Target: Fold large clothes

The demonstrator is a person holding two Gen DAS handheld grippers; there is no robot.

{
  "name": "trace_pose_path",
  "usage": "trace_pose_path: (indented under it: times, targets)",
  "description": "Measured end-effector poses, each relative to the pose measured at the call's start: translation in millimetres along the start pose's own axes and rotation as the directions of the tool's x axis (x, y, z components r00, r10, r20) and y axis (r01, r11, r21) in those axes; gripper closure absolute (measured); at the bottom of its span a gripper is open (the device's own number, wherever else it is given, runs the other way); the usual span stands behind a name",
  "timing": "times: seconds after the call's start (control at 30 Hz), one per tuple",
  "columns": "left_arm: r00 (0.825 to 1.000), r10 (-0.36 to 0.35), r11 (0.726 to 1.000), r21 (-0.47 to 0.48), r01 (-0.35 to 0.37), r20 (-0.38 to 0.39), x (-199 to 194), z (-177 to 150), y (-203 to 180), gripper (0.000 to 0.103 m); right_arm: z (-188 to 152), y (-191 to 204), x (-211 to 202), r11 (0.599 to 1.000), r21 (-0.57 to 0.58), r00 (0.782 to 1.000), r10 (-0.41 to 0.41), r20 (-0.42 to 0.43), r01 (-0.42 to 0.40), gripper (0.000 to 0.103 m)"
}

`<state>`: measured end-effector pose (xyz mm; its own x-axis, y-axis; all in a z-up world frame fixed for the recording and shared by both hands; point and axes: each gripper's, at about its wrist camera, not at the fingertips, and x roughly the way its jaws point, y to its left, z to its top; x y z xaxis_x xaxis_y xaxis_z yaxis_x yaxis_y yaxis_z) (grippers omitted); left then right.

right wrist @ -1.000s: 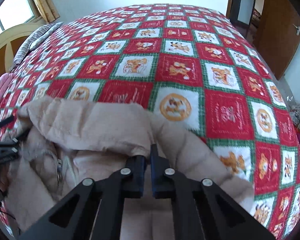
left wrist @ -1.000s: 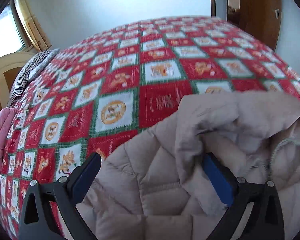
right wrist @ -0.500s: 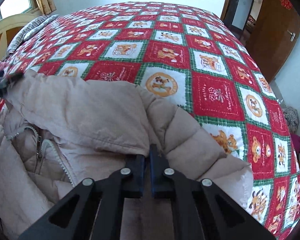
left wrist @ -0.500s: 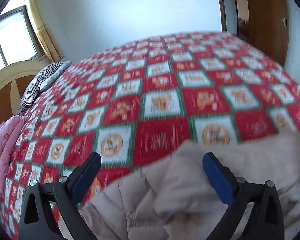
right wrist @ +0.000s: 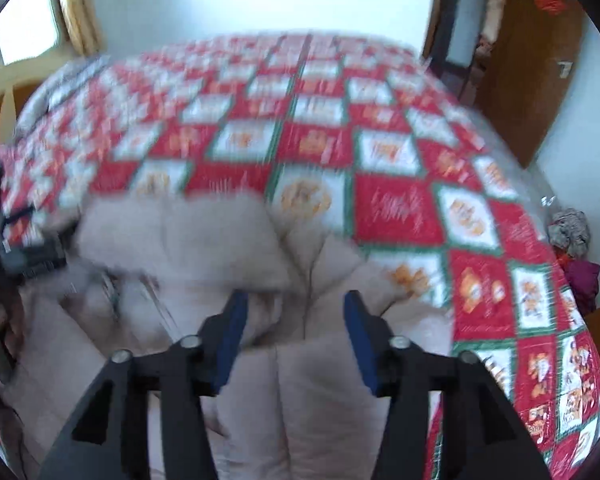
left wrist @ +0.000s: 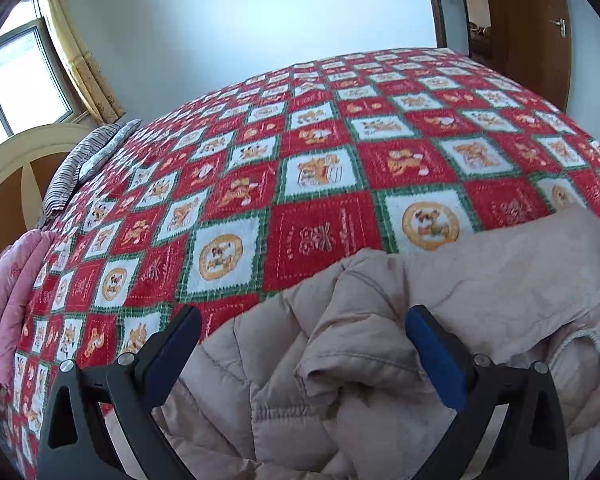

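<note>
We have the beige quilted coat [left wrist: 340, 380] lying at the near edge of the red patchwork bedspread [left wrist: 320, 184], its hood end folded toward the bedspread's middle. We judge a fold has just been laid and both tools are letting go: our left gripper [left wrist: 300, 340] stands spread wide above the coat's shoulder, and our right gripper [right wrist: 292, 332] is parted over the coat too, holding nothing. A moment ago the right one was pinched tight on the fabric; it has since released. Next we should find a fresh edge to pinch, perhaps a sleeve.
</note>
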<state>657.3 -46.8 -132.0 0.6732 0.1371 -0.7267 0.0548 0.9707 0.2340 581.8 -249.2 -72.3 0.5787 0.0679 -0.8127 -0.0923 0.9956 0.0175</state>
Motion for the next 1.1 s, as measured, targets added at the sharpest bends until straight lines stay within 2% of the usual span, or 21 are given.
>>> trace_pose_path:
  times: [0.1,0.13,0.23,0.33,0.4,0.53,0.73,1.1]
  targets:
    - [1.0,0.007,1.0,-0.017,-0.007,0.007,-3.8,7.4,-0.1,0.001,21.2,10.3,-4.3,0.996,0.064,0.995,0.058,0.087,-0.064,0.049]
    - [1.0,-0.003,0.999,-0.05,0.004,0.024,-9.0,10.9,2.4,0.001,28.6,15.9,1.9,0.992,0.086,0.99,0.086,0.112,-0.096,0.045]
    - [0.994,-0.051,0.992,-0.11,0.062,0.099,-26.5,25.9,1.5,0.001,40.7,30.8,36.3,0.99,0.104,0.992,0.086,0.096,-0.096,0.043]
    - [0.987,-0.108,0.987,-0.109,0.121,0.12,-24.0,35.4,-14.5,0.001,40.7,40.3,71.3,0.99,0.096,0.994,0.097,0.049,-0.101,0.043]
    - [0.989,-0.117,0.989,-0.086,0.124,0.088,-9.0,35.6,-27.0,0.001,34.3,42.5,83.5,0.989,0.097,0.994,0.107,0.02,-0.109,0.043]
    - [0.993,-0.106,0.993,-0.056,0.103,-0.056,34.9,15.6,-46.7,0.001,15.8,44.0,90.8,0.993,0.059,0.995,0.101,0.013,-0.101,0.043]
    - [0.98,-0.179,0.978,-0.122,0.169,-0.083,49.6,5.4,-40.2,0.001,6.3,43.0,95.0,0.993,0.04,0.994,0.109,0.015,-0.11,0.043]
    - [0.984,-0.156,0.983,-0.114,0.146,-0.084,56.8,1.5,-43.7,0.001,-3.1,53.6,104.2,0.999,-0.004,0.998,0.049,0.025,-0.049,0.043]
